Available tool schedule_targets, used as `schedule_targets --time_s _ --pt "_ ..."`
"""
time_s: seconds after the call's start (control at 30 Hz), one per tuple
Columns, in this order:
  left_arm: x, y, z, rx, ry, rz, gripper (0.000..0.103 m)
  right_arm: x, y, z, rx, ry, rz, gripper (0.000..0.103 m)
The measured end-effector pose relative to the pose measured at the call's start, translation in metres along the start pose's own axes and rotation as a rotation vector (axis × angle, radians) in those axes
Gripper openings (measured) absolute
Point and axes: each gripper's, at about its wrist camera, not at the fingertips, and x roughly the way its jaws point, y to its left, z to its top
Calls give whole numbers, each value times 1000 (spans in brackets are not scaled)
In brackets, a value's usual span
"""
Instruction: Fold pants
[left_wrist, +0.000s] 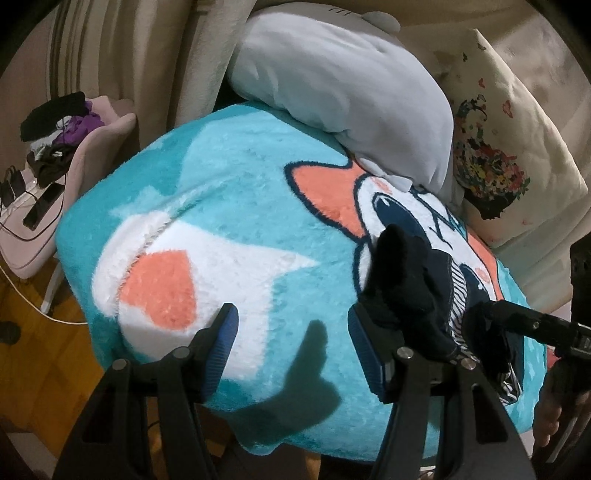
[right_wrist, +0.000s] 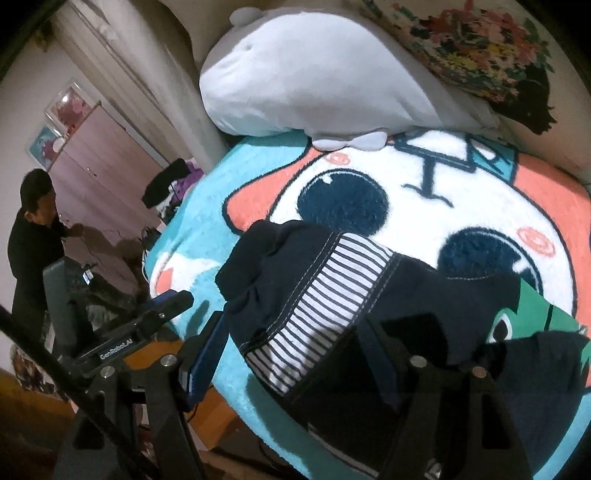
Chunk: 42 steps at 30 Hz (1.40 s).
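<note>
Dark navy pants (right_wrist: 424, 295) with a white striped inner waistband (right_wrist: 325, 295) lie bunched on a turquoise cartoon blanket (left_wrist: 229, 177). In the left wrist view the pants (left_wrist: 402, 280) rise as a dark heap just right of my left gripper (left_wrist: 291, 350), which is open and empty, its right finger beside the fabric. My right gripper (right_wrist: 291, 354) is open; the pants lie between and over its fingers, and the right finger is partly hidden by cloth. The right gripper's body also shows at the left view's right edge (left_wrist: 535, 325).
A grey-white plush pillow (left_wrist: 343, 85) and a floral cushion (left_wrist: 509, 140) lie at the head of the bed. A chair with clothes and cables (left_wrist: 55, 147) stands left of the bed. A person in black (right_wrist: 33, 229) stands by a pink wardrobe. Wooden floor lies below the blanket's edge.
</note>
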Motion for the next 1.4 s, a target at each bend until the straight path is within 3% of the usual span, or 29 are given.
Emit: schedule_targets --time_s 0.33,0.53,0.83,1.0,1.3,1.4 --pt "8 -15 -4 -3 20 -116 63 38 19 38 -48 155 -38 77" --pt "9 -17 -8 -8 18 -134 63 73 32 65 -61 270 -78 77" --pt "6 -2 -9 -84 6 -196 63 123 55 90 -128 447 -290 77" --pt "7 -8 -11 -74 -4 -193 69 150 63 89 -196 548 -397 84" --pt "14 -29 -20 -74 -8 -273 80 166 64 102 -188 625 -451 87" --pt "16 -40 -24 -49 -20 -262 80 167 67 106 -201 634 -467 87"
